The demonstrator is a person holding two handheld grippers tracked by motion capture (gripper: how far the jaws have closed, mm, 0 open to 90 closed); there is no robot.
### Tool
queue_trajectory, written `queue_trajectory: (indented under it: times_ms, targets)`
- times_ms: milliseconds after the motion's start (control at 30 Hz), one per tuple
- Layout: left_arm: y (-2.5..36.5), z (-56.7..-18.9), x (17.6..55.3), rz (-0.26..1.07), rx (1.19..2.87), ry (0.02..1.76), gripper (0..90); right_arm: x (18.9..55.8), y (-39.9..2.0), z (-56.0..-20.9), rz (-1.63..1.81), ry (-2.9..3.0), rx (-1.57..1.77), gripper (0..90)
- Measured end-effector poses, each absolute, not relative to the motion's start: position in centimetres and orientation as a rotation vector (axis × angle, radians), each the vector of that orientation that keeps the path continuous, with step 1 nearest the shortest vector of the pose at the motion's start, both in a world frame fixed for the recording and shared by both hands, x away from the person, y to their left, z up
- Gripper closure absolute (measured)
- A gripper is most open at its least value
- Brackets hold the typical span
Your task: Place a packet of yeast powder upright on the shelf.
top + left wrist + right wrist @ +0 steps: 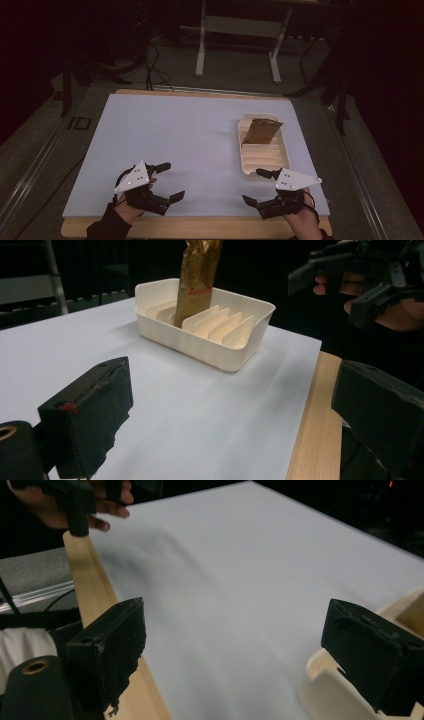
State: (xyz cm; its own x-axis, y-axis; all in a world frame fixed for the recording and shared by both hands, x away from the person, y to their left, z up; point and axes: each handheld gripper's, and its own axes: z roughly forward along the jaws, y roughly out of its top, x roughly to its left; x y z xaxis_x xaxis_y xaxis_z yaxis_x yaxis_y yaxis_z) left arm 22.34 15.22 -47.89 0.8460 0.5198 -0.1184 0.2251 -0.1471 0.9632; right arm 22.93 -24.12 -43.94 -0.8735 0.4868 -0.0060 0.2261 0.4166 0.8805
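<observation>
At the near edge of the worktop, the left gripper and the right gripper hover low, each held in a hand, jaws spread wide and grasping nothing. The high view shows both at once, pointed inward toward each other over the pale sheet that covers the wooden board.

The left gripper view looks between its released jaws across the sheet to the cream tray, and here the tray's upright dividers are plain, with a brown-gold packet standing nearly upright in a far slot; its top is cut off by the frame. The right gripper appears at the upper right, off the board's edge.

The right gripper view shows the tray's near corner just beside its right jaw, bare sheet ahead, and the left gripper far off at the wooden strip.

From above, the packet leans at the tray's far end, on the right side of the worktop. Beyond the worktop stands a white metal frame on a dark floor, with cables trailing left.
</observation>
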Motion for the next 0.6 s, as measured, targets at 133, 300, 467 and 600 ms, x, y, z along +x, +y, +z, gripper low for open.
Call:
queue_trajectory:
  times_ms: [133, 300, 467, 600]
  targets:
    - [15.1, -47.9, 22.3, 0.281, 1.731, 0.571, 3.9, 22.6, -24.8, -45.0, 1.455, 2.448, 0.638, 10.5]
    - [15.0, -48.1, 22.3, 0.275, 1.732, 0.574, 4.0, 22.3, -25.2, -46.1, 1.413, 2.449, 0.585, 10.5]
    - [14.8, -48.1, 22.1, 0.278, 1.745, 0.558, 4.0, 22.4, -25.7, -46.5, 1.404, 2.422, 0.587, 10.5]
    - [14.6, -48.3, 22.2, 0.268, 1.745, 0.561, 4.0, 22.6, -26.2, -46.4, 1.435, 2.365, 0.616, 10.5]
